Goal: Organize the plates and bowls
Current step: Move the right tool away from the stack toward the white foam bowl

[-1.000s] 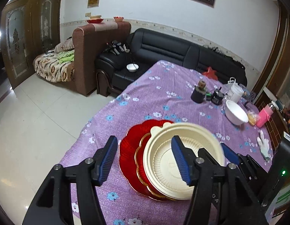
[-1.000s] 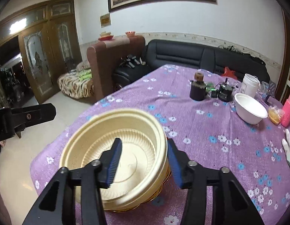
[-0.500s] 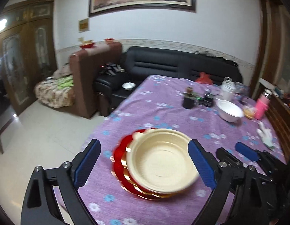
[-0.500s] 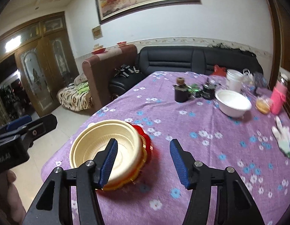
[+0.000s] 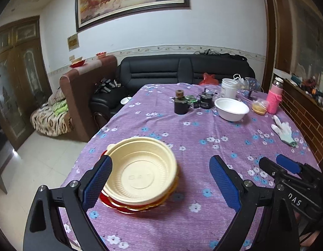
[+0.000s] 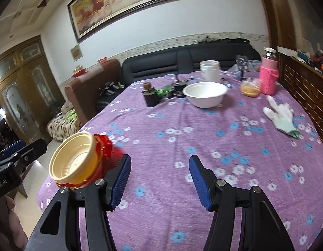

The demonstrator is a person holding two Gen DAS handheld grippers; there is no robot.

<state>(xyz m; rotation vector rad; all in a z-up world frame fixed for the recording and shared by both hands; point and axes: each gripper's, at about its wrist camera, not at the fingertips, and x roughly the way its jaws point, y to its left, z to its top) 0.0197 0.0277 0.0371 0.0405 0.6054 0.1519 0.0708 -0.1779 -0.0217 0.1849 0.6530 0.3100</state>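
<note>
A cream plastic bowl [image 5: 140, 171] sits on a stack of red plates with gold rims [image 5: 128, 208] near the table's front left edge. It also shows in the right wrist view [image 6: 74, 160], with the red plates [image 6: 103, 146] under it. A white bowl [image 5: 231, 108] stands at the far right of the table, also in the right wrist view [image 6: 205, 94]. My left gripper [image 5: 161, 183] is open and empty, just in front of the stack. My right gripper [image 6: 160, 179] is open and empty, to the right of the stack, over bare cloth.
The table has a purple flowered cloth [image 5: 203, 129]. At the far end stand a dark jar [image 5: 180, 104], a white tub [image 5: 228, 87] and a pink bottle [image 5: 275, 99]. A white glove [image 6: 281, 115] lies at the right. A black sofa [image 5: 182, 69] is behind the table.
My right gripper let go of the cream bowl, opened and drew back to the right. My left gripper opened wider and pulled back from the stack.
</note>
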